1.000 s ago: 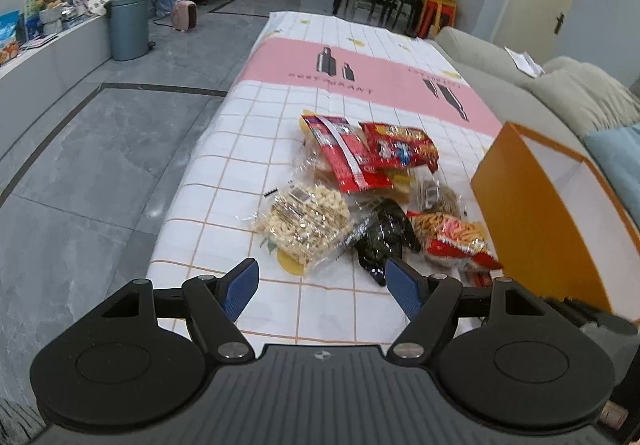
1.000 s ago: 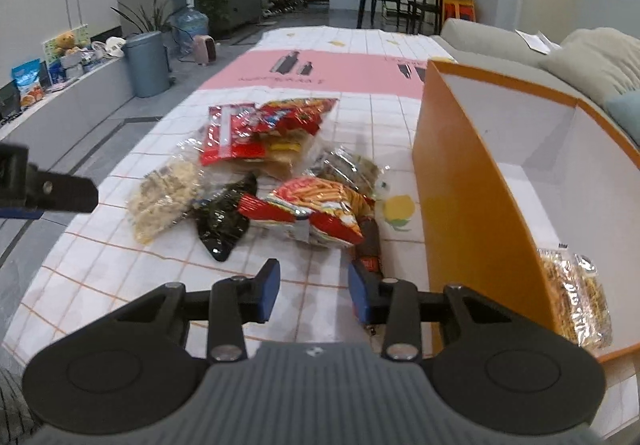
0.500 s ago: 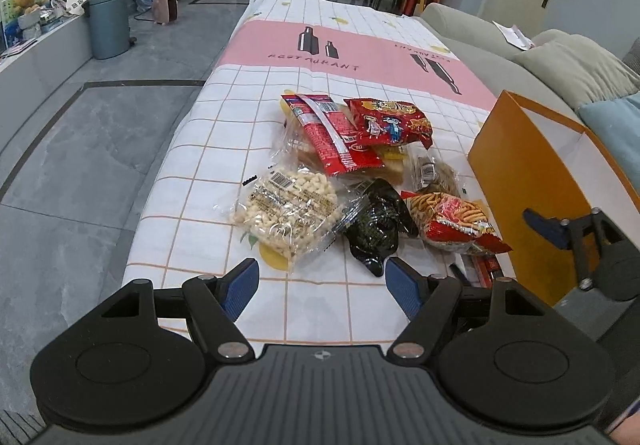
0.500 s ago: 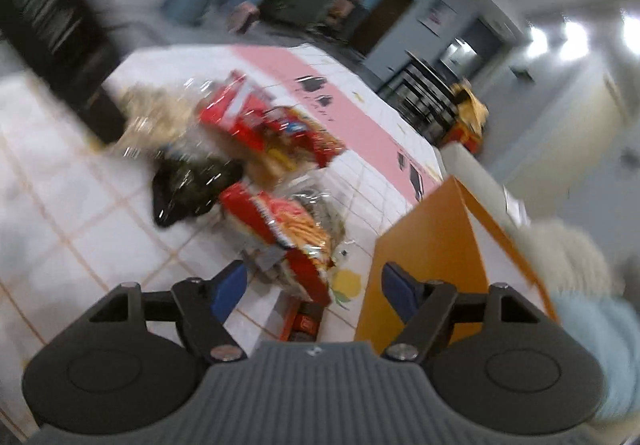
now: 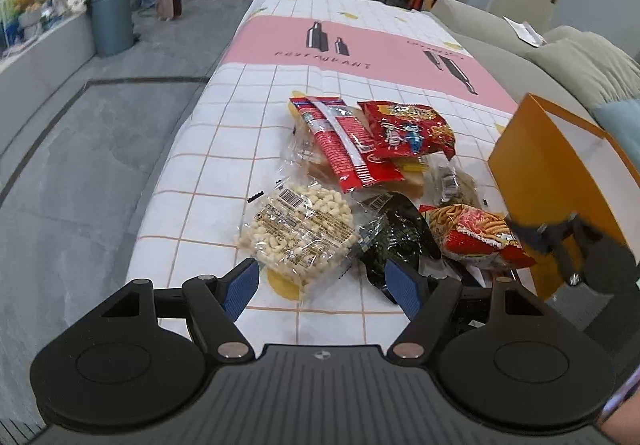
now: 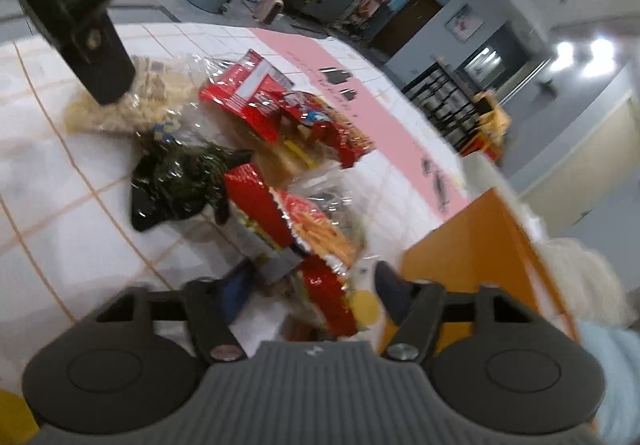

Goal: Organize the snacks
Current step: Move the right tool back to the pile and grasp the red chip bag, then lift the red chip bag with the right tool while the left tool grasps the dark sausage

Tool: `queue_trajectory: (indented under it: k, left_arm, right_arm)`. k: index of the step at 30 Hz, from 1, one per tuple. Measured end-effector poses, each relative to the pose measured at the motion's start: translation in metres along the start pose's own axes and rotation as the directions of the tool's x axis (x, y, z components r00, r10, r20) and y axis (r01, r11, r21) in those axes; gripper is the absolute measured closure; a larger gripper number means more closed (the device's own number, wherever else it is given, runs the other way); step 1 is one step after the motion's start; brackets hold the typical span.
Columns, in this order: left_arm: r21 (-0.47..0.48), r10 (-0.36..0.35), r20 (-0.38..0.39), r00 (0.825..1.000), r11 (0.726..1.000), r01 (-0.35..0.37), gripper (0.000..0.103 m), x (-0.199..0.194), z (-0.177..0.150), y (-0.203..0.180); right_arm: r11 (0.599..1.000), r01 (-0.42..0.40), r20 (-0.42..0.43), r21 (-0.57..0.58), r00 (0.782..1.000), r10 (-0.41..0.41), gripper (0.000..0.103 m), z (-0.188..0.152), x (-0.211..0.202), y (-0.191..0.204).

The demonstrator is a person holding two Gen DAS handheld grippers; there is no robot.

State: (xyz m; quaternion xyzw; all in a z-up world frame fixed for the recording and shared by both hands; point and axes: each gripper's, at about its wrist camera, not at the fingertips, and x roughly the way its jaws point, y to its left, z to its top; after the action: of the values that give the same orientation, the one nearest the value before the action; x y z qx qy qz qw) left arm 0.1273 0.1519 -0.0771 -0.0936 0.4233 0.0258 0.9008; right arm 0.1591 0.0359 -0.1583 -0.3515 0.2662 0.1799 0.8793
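Between pads of right gripper: red crinkly foil bag of fries-shaped snack, light, soft, slippery; jaws just closing, not clamped; pinch sealed edge. Left gripper apart, empty.

right gripper: rolls from level a second ago to tilted, and drops closer over the red chip bag; its jaws widen, then have just been closing, the bag's near end between them.
left gripper: edges nearer the puffed-snack bag.
snacks: unmoved.
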Motion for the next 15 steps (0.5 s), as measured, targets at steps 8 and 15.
queue_trajectory:
  k: [8, 15]
  left_arm:
    - [0.013, -0.004, -0.007, 1.0, 1.0, 0.004, 0.019, 0.003, 0.002, -0.007]
    - [0.013, -0.018, 0.042, 0.999, 1.0, 0.017, 0.019, -0.017, 0.005, -0.013]
  right_arm:
    - [0.999, -0.017, 0.002, 0.034, 1.0, 0.017, 0.065, -0.002, -0.002, 0.008]
    - [0.99, -0.046, 0.043, 0.13, 0.998, 0.04, 0.066, 0.0, -0.025, -0.005]
